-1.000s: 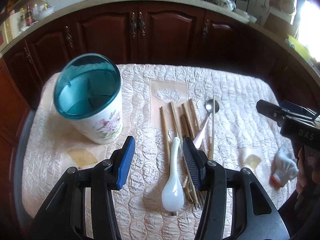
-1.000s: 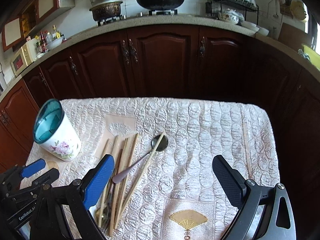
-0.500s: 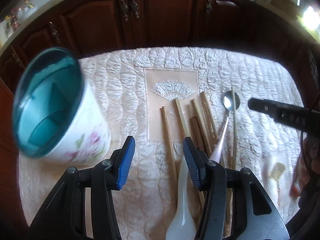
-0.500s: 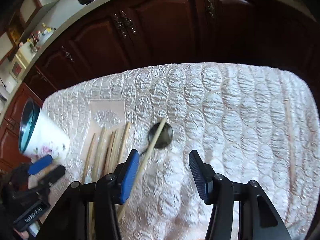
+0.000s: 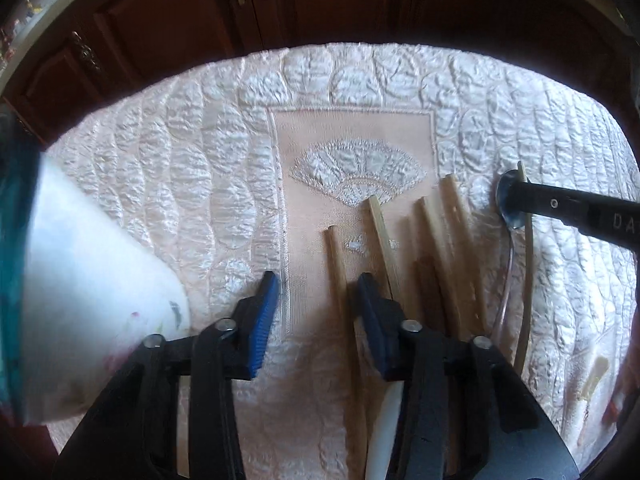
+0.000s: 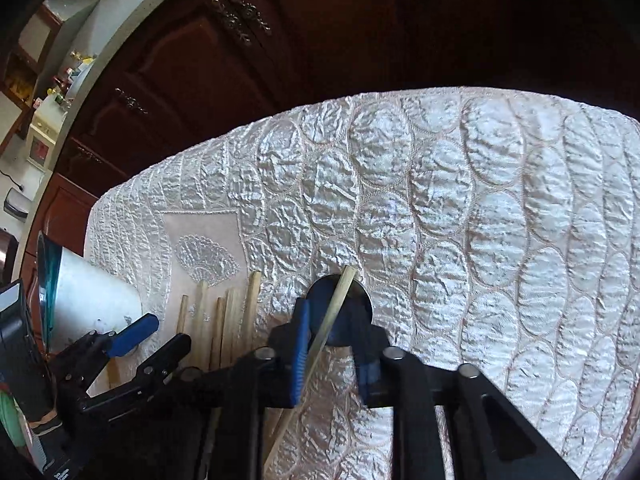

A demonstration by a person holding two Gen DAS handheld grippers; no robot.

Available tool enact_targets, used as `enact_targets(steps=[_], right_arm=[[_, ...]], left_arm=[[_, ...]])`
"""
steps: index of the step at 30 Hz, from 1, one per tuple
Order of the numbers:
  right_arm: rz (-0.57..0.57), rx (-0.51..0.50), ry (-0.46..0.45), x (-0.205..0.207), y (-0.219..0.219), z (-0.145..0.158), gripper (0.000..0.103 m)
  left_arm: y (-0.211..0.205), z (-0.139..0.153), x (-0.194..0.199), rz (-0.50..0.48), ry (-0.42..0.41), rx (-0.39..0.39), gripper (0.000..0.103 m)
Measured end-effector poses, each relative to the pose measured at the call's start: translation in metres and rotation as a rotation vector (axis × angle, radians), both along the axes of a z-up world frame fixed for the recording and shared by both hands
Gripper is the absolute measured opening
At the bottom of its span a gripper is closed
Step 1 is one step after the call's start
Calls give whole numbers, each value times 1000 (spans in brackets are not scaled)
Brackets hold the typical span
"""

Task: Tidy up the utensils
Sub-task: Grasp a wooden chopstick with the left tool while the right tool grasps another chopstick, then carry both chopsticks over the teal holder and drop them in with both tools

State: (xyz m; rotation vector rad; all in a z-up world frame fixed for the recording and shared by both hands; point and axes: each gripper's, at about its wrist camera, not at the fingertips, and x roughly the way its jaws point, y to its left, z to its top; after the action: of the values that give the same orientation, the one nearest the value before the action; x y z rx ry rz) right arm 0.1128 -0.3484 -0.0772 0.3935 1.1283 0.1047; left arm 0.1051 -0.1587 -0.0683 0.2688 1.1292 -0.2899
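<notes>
Wooden chopsticks [image 5: 436, 248] lie side by side on the quilted cloth. My left gripper [image 5: 318, 296] hangs low over them, its jaws closing, with the leftmost chopstick [image 5: 334, 256] between the pads and untouched. A white ceramic spoon [image 5: 384, 432] shows under its right finger. My right gripper [image 6: 332, 320] is closing around a thin chopstick [image 6: 346, 280] that crosses the metal spoon's bowl [image 6: 344, 322]; a gap still shows beside the stick. The floral holder with a teal rim [image 5: 80, 280] stands at the left.
The cream quilted cloth [image 5: 200, 160] covers the table, and its far edge drops off before dark wooden cabinets [image 5: 160, 20]. A finger [image 5: 560, 206] of my right gripper reaches in over the spoon. My left gripper [image 6: 172, 330] sits close beside the holder [image 6: 88, 292].
Both grippers have come down and forward toward the utensils. The right jaws narrowed from wide open to a small gap around the chopstick; the left jaws narrowed too. The holder slid to the left view's edge.
</notes>
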Motion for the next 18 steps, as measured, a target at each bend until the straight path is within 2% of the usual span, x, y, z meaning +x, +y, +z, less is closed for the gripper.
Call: enact_targets(steps=[3,9,12,18], right_arm=[[4,-1,-11,2,5,-1,11],[52,24,-125,-32,13,43,5],[80,13,-179,-48,20,67,5],[140,16,-293,-79,35,120,5]], left_arm=[[1,-1,5,-11,8,-37,6],[31,34,-13,-34,-9,-179,5],[56,63,-30,-26,-47,-243,4],[90,122,-71,-23,-138,-317,4]])
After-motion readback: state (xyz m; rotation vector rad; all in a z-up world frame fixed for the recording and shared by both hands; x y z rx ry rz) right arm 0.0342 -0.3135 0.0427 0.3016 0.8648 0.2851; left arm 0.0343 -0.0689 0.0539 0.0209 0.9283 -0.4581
